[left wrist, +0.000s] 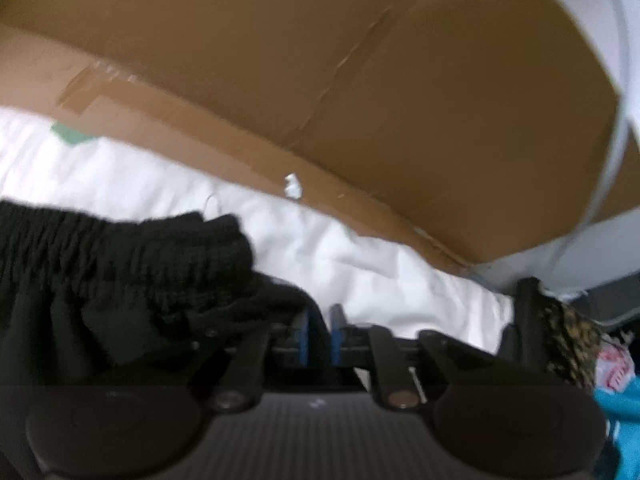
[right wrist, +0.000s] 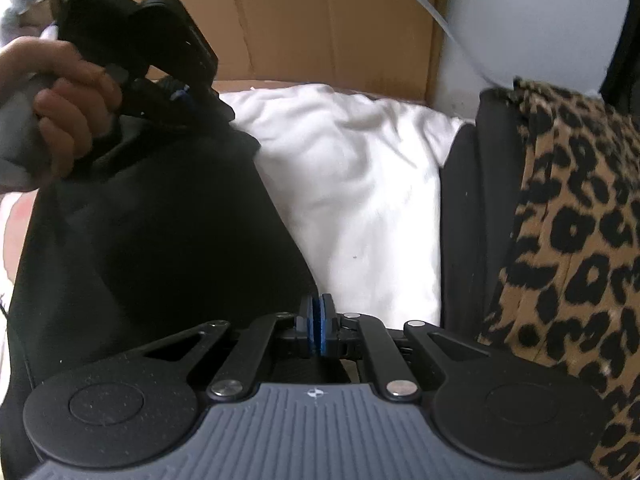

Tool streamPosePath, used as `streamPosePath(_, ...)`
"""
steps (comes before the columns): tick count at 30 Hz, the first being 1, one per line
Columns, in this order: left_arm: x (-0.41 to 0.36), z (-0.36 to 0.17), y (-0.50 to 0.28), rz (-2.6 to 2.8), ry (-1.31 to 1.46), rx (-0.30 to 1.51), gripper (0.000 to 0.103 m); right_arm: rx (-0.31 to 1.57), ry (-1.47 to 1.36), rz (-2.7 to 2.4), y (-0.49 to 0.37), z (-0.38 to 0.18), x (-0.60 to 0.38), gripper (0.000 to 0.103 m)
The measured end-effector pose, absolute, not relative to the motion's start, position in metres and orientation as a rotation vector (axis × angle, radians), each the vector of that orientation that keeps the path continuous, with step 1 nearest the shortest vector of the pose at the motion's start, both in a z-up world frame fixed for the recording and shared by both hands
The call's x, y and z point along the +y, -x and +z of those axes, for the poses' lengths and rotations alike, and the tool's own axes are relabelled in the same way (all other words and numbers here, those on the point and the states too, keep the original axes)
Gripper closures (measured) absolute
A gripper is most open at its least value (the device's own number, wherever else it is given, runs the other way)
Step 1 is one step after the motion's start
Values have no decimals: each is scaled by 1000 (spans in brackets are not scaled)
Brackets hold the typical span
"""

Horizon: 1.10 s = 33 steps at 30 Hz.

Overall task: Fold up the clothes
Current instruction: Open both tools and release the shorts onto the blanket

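A: Left tool (left wrist: 320,322): what did the left wrist view give?

B: Blue pads stood slightly apart, a narrow gap between them with nothing in it. The black garment (left wrist: 120,280) lay just to the left of the pads, its gathered elastic waistband bunched up; dark fabric reached the left finger, but I could not tell whether it touched. The view was blurred.

A: And the right tool (right wrist: 319,320)?

B: Pads pressed together, face to face. No cloth visible between them. The edge of the black garment (right wrist: 160,240) ran just left of the tips.

A: Where did the garment sit overall?

B: On a white sheet (right wrist: 360,184), spread over the left half of the right wrist view. From that view the left tool (right wrist: 188,96) was seen at the garment's far upper corner, held by a hand (right wrist: 68,100) wrapped around its grip. Its tips were lost against the dark fabric there, so contact was unreadable from that side.

A: Surroundings?

B: A brown cardboard box (left wrist: 320,80) with tape seams stood behind the sheet, filling the top of the left wrist view. A leopard-print cloth (right wrist: 572,240) lay on the right, with a black piece (right wrist: 476,208) beside it, between it and the white sheet. A thin white cable (right wrist: 452,28) crossed the box's right edge. In the left wrist view, a bit of turquoise fabric (left wrist: 616,400) showed at the lower right.
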<state>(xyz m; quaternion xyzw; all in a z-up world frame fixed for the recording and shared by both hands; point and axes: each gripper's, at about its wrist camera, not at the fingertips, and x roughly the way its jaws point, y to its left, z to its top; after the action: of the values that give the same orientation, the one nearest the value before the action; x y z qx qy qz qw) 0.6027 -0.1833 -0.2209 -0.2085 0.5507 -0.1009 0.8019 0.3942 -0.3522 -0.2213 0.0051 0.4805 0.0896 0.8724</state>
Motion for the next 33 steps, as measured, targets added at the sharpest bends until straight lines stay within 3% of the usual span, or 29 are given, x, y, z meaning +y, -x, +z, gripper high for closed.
streamPosePath(3,-171,-200,-598,-248,453,1145,65,988,-44,200,-391,-215,-355,86)
streamPosePath(4,-166,-192,-597,-253,445,1135,65,972,-47,203,-388,-212,-355,74)
streamPosePath(5,-161,-185,-597,-257,432,1128,65,954,-47,204,-386,-208,-355,70)
streamPosePath(13,-115,-151,-583,-238,265,1125,67,883,-11,250,-381,-189,-342,70)
streamPosePath(24,-86,-190,-586,-201,197,1175,70,911,-16,281,-394,-197,-314,70)
streamPosePath(33,-94,-211,-604,-138,227,1112,69,973,8,250,-397,-232,-311,70)
